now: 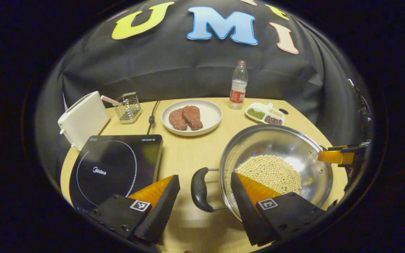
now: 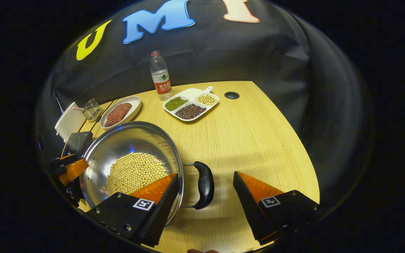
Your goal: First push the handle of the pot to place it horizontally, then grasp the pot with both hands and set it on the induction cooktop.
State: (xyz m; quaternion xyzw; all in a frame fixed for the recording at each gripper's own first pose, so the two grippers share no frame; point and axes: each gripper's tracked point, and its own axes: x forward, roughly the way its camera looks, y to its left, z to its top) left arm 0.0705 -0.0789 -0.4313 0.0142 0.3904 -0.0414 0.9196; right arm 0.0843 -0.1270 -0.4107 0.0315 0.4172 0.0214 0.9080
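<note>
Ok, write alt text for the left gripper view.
The left gripper hangs open, its fingers straddling the black handle of a steel pot of soybeans. An induction cooktop sits to the left; a plate of meat lies behind.

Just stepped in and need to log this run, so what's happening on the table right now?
A person holds a gripper in each hand at a steel pot of pale beans on the wooden table. The left gripper, jaws open, straddles one black pot handle; the right gripper, jaws open too, straddles the other handle. Neither has closed. The induction cooktop lies bare beside the pot, so the pot is not yet on it.
</note>
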